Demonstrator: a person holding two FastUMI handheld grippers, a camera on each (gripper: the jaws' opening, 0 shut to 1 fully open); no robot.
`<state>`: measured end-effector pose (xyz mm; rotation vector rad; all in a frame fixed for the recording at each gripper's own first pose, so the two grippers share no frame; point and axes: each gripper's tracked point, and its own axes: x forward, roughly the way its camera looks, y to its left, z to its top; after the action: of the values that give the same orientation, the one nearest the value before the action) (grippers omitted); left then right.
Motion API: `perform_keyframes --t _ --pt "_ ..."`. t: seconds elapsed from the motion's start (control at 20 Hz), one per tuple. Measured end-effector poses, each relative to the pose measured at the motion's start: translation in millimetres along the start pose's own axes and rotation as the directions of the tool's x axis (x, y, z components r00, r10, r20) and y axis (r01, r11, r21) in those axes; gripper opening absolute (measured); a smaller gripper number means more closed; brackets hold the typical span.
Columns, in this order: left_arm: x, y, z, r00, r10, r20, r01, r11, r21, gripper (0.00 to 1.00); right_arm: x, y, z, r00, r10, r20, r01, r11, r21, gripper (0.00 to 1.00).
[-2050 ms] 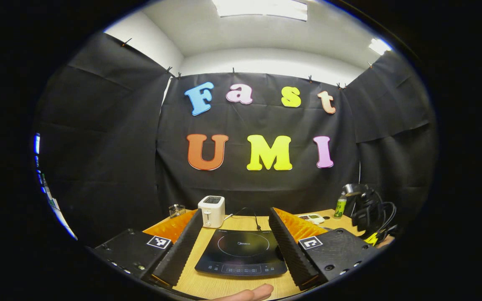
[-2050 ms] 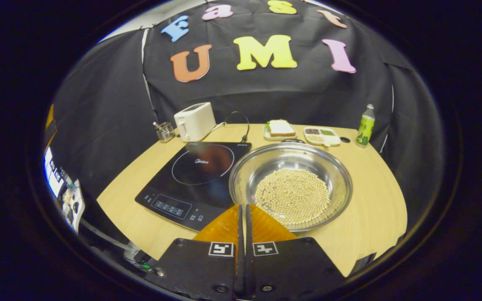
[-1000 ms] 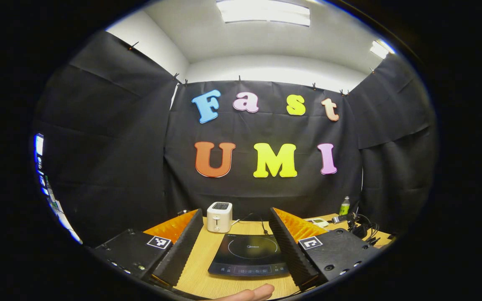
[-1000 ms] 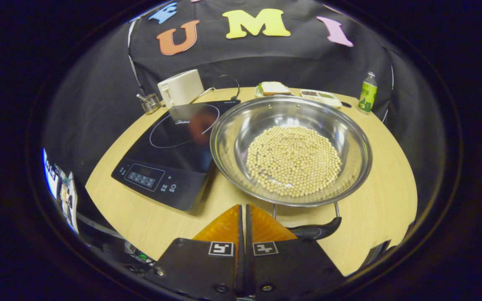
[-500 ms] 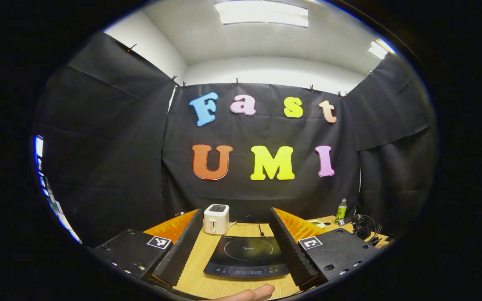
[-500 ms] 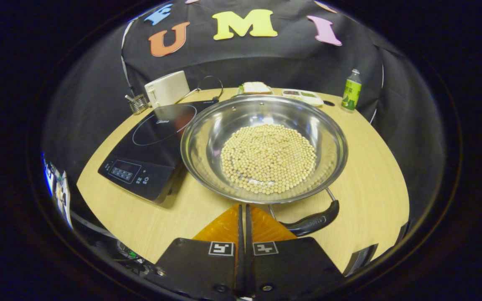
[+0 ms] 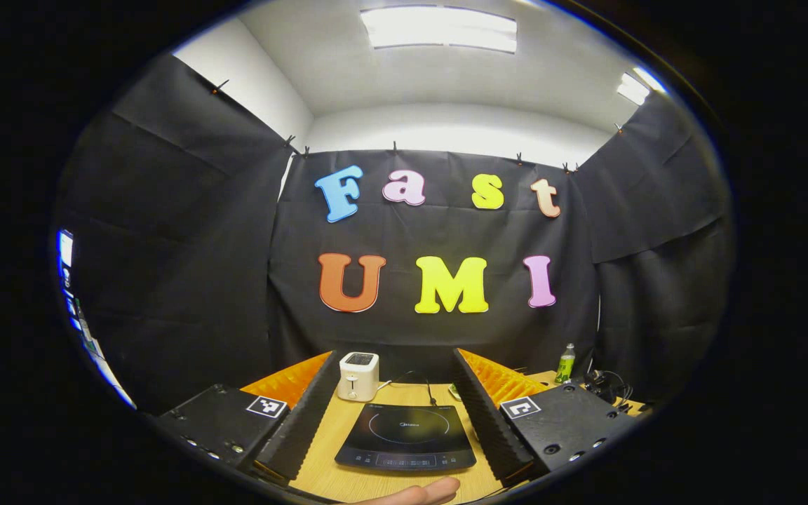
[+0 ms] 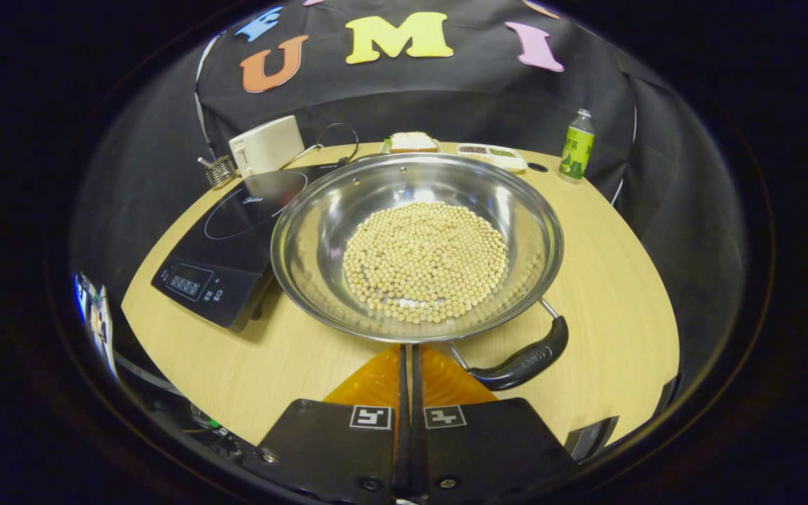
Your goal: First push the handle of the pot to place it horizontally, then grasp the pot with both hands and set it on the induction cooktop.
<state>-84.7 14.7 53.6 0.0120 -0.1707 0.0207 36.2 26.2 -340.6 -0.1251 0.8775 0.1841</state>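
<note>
**A:** What sits closest in the right gripper view?

**B:** The right gripper (image 8: 407,351) at the bottom centre, its two fingers pressed flat together with nothing between them. Its tip lies just below the near rim of the wide shiny steel pot (image 8: 414,245), which fills the middle of the frame and holds a bed of pale round beans (image 8: 425,261).

**A:** And the handle?

**B:** The curved black handle (image 8: 527,359) sticks out at the lower right of the pot, slanting up to the right, just beside the gripper's tip. I cannot tell whether they touch.

**A:** What surrounds the pot?

**B:** It rests on the round light wooden table (image 8: 621,294). To its left lies the flat black induction cooktop (image 8: 218,242), its edge partly hidden by the pot's rim. Farther back, upper left, stand a small wire holder (image 8: 219,170) and a white toaster (image 8: 266,145); upper centre, a plate with a sandwich (image 8: 411,142) and a divided white dish (image 8: 494,154); upper right, a green bottle (image 8: 576,145).

**A:** The left gripper view?

**B:** The left gripper (image 7: 393,407) is spread wide, empty, at the bottom of the frame, a fingertip (image 7: 418,492) of the person beneath it. Between its fingers lies the cooktop (image 7: 405,438), bare, with the toaster (image 7: 358,376) behind and the bottle (image 7: 566,362) at right.
</note>
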Motion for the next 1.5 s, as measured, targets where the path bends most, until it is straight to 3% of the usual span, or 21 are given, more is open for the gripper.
perform_keyframes --t 0.5,0.65,1.0,1.4,1.45,1.5 --pt "3 -20 -3 1.000 -0.019 -0.011 0.020 1.000 0.019 0.95 7 -53 -9 0.997 -0.071 0.007 0.071 0.995 0.064 0.04" --pt "4 -26 -4 0.999 -0.030 -0.013 0.031 0.999 0.024 0.94 7 -60 -6 0.999 -0.038 0.000 0.037 0.992 0.121 0.02" --pt "9 -34 -19 0.998 -0.050 -0.043 0.052 0.998 0.045 0.95 15 -103 10 0.995 -0.100 0.001 0.098 0.978 0.186 0.01" --pt "20 -29 -28 0.998 -0.028 -0.053 0.029 0.999 0.024 0.95 41 -136 51 0.982 -0.189 0.026 0.187 0.980 0.065 0.04" --pt "23 -29 -31 0.998 -0.029 -0.061 0.031 0.999 0.020 0.95 43 -143 56 0.976 -0.216 0.034 0.214 0.975 0.050 0.00" --pt "24 -29 -35 0.997 -0.028 -0.073 0.029 0.999 0.021 0.94 46 -147 60 0.972 -0.233 0.042 0.231 0.972 0.031 0.04"
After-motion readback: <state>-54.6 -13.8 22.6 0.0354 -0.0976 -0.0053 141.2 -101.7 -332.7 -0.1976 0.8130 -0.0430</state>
